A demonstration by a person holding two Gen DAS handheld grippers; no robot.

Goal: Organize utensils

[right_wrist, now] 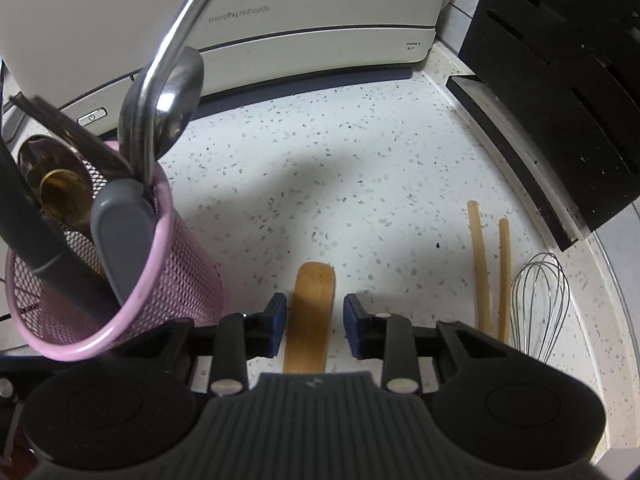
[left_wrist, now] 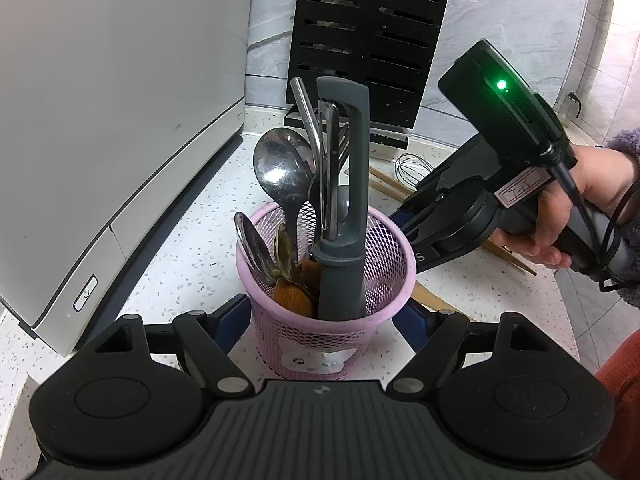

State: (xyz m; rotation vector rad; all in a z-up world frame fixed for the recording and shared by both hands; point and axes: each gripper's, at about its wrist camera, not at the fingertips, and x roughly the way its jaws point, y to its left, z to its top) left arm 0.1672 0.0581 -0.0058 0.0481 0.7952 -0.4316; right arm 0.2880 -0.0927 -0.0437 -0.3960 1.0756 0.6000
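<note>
Left gripper (left_wrist: 320, 320) fingers spread; right gripper (right_wrist: 316, 326) fingers parted.

Your speckled white counter (right_wrist: 320, 168) carries the pink mesh holder (right_wrist: 172, 280) at left, a wooden spatula (right_wrist: 310, 312) bottom centre, two chopsticks (right_wrist: 480, 272) and a whisk (right_wrist: 540, 300) at lower right, a black knife block (right_wrist: 560, 80) upper right.

My left camera looks down at a slant, close on the pink basket (left_wrist: 326, 280), facing the black rack (left_wrist: 368, 40) behind it. My right camera looks steeply down at the counter (right_wrist: 320, 160) just right of that basket (right_wrist: 120, 280). Both share basket, rack and whisk (right_wrist: 540, 304).
</note>
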